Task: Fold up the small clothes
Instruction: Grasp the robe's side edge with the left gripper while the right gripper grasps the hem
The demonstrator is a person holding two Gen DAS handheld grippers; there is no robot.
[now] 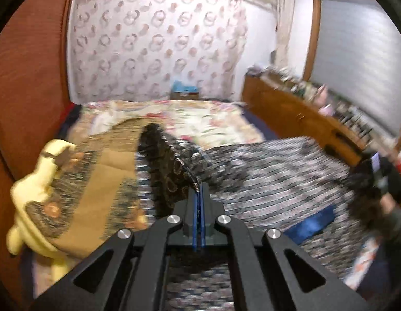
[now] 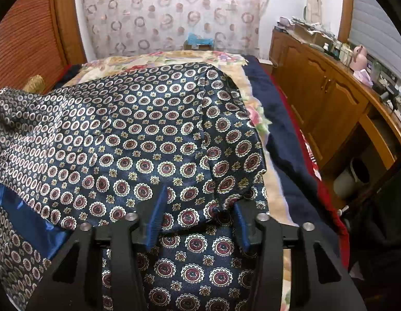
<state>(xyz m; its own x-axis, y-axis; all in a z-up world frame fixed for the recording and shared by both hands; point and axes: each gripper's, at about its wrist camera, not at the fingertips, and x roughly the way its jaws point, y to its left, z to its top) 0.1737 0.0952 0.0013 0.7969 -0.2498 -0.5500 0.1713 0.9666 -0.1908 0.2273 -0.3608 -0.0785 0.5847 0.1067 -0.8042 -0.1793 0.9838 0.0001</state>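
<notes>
A dark blue silky garment (image 2: 148, 134) with rows of red and white medallions lies spread over the bed. It has a plain blue band (image 2: 27, 215) at the near left. In the left wrist view the same garment (image 1: 265, 176) is blurred. My left gripper (image 1: 199, 189) is shut on a raised fold of it (image 1: 169, 165), held up off the bed. My right gripper (image 2: 200, 210) rests low over the near right part of the garment. Its blue fingers (image 2: 159, 207) stand apart, with cloth lying flat between them and a crease by the right finger.
A floral bedspread (image 2: 148, 59) covers the bed under the garment. A yellow plush toy (image 1: 32, 189) and a brown patterned blanket (image 1: 97, 176) lie at the left. A wooden cabinet (image 2: 324, 98) with clutter on top runs along the right, a white bin (image 2: 348, 178) below it.
</notes>
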